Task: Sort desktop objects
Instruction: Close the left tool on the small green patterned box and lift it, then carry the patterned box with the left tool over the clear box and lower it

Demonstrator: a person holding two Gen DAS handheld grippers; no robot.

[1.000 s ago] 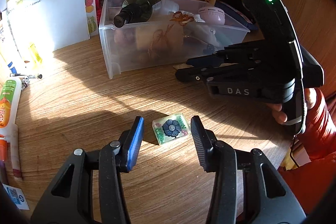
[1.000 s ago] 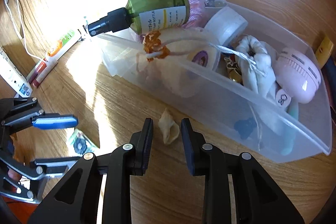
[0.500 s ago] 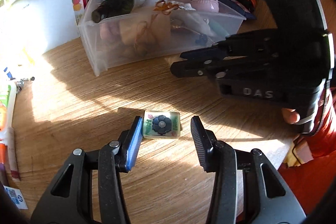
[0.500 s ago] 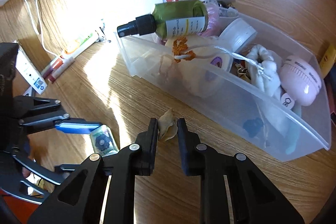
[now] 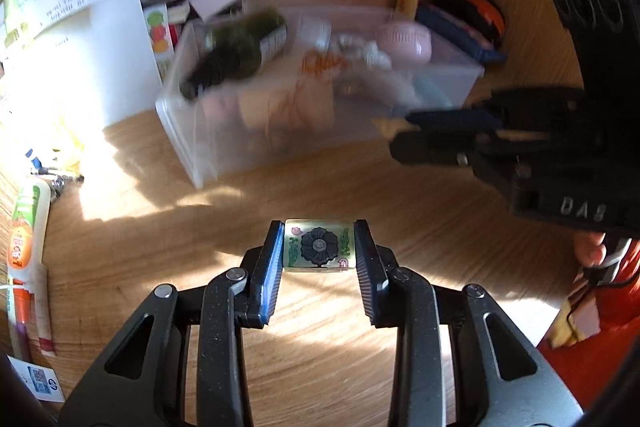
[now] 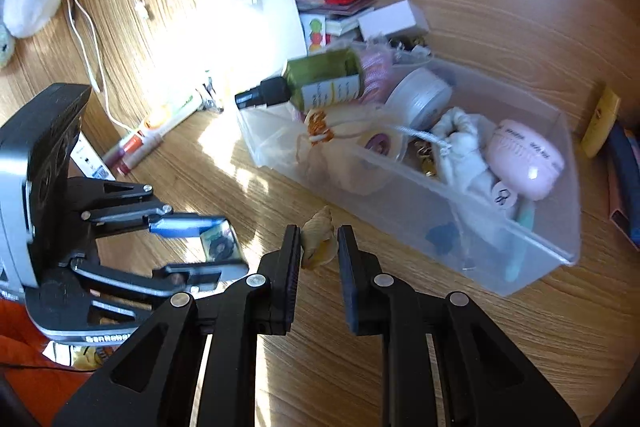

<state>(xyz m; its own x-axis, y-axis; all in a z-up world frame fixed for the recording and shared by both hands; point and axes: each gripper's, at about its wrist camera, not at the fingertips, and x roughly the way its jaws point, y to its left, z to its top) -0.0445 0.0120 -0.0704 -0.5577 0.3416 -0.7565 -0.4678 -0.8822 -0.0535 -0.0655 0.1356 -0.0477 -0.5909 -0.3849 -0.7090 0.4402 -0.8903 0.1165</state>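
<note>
A small square tile painted with a dark flower (image 5: 319, 246) sits between the pads of my left gripper (image 5: 320, 243), whose jaws are closing and touch both its sides. The right wrist view shows the same tile (image 6: 219, 245) in the left gripper (image 6: 200, 249), off the wooden desk. My right gripper (image 6: 319, 243) is shut on a small tan seashell (image 6: 318, 241), held above the desk in front of the clear plastic bin (image 6: 520, 247). From the left wrist, the right gripper (image 5: 394, 137) hangs at the right, near the bin's (image 5: 460, 83) end.
The bin holds a green spray bottle (image 6: 320, 79), a pink round gadget (image 6: 524, 159), a white jar and a cloth pouch. A curved white paper sheet (image 5: 80, 39) and booklets stand behind. Tubes and pens (image 5: 28, 227) lie left, white cables (image 6: 88, 27) beyond.
The left jaws closed from wide apart onto the flower tile. The right jaws shut on the seashell and carried it up off the desk. Both views have drawn back from the desk.
</note>
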